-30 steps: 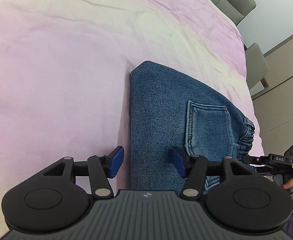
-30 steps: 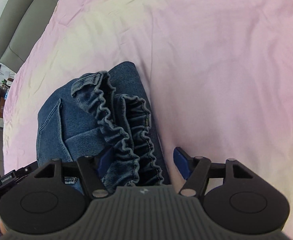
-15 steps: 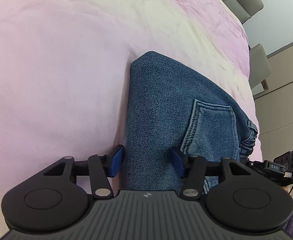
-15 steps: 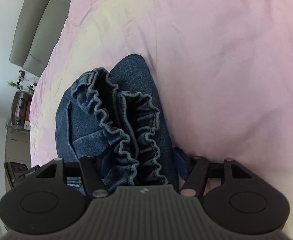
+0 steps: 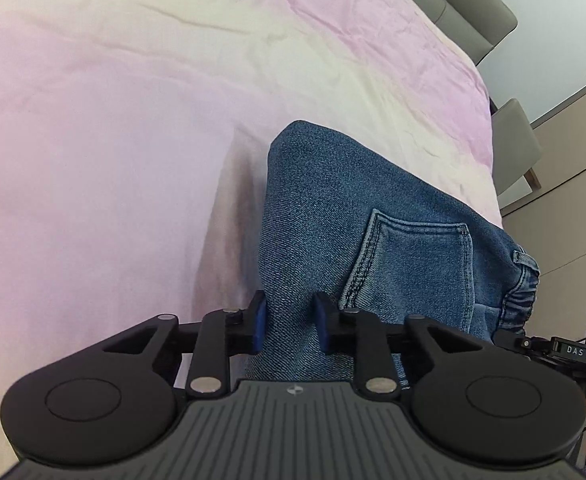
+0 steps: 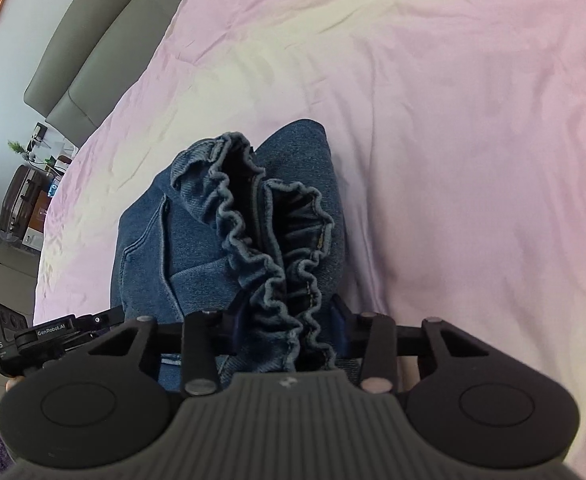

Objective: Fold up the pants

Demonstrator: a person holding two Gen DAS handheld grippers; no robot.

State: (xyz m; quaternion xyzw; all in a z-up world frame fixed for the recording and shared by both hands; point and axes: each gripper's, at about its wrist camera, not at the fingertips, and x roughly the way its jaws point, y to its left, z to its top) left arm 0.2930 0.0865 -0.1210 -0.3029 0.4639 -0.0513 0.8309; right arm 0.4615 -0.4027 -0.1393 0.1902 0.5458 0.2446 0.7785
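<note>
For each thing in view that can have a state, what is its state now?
pants: folded into a bundle, near end gripped on both sides.
waistband: elastic, ruffled, gaping open, bunched between the right gripper's fingers.
back pocket: flat, facing up.
left gripper: closing on a denim fold.
right gripper: closing on the waistband.
bedsheet: spread, lightly creased.

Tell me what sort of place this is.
Most likely a bedroom in a home. The jeans lie on a wide bed under a pink sheet, a padded grey headboard runs along its far edge, and a suitcase stands by the wall.
</note>
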